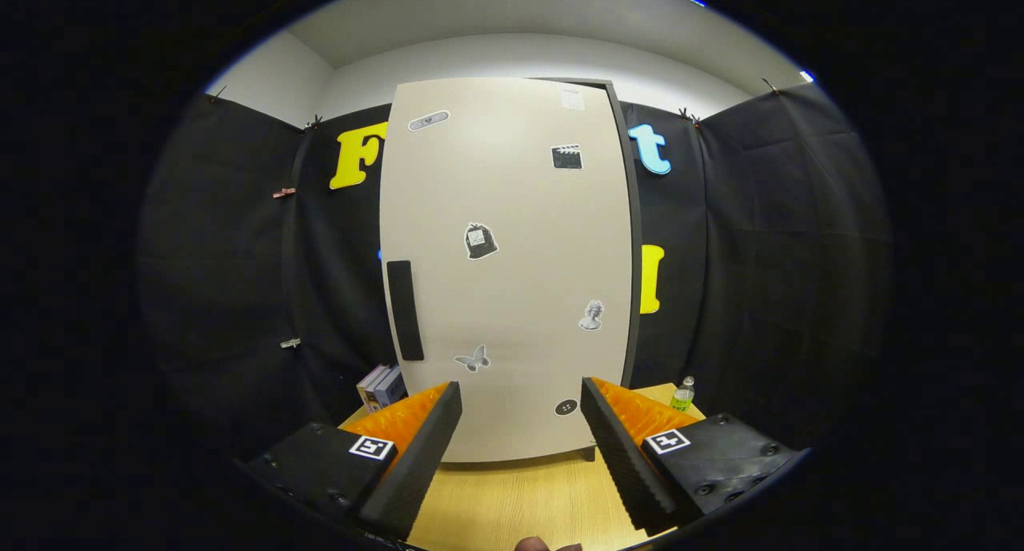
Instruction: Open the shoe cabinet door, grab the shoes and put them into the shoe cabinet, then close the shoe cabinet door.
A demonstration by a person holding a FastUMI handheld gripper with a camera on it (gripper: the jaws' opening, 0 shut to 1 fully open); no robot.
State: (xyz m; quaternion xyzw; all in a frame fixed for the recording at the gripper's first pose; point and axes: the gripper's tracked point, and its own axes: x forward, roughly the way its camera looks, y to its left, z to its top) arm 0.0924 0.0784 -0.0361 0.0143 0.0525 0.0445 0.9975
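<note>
The shoe cabinet (pixel 512 263) stands upright on the wooden table straight ahead of my fingers. Its beige door is shut and carries several small stickers. A dark vertical handle (pixel 405 310) sits on the door's left side, above and just beyond my left finger. My gripper (pixel 520 399) is open, its two fingers spread wide with nothing between them, and the door's lower part shows in the gap. No finger touches the door.
The wooden table (pixel 520 495) runs under the fingers. A few books (pixel 382 386) stand left of the cabinet's base. A small bottle (pixel 682 394) stands at its right. Black cloth walls close in behind and on both sides.
</note>
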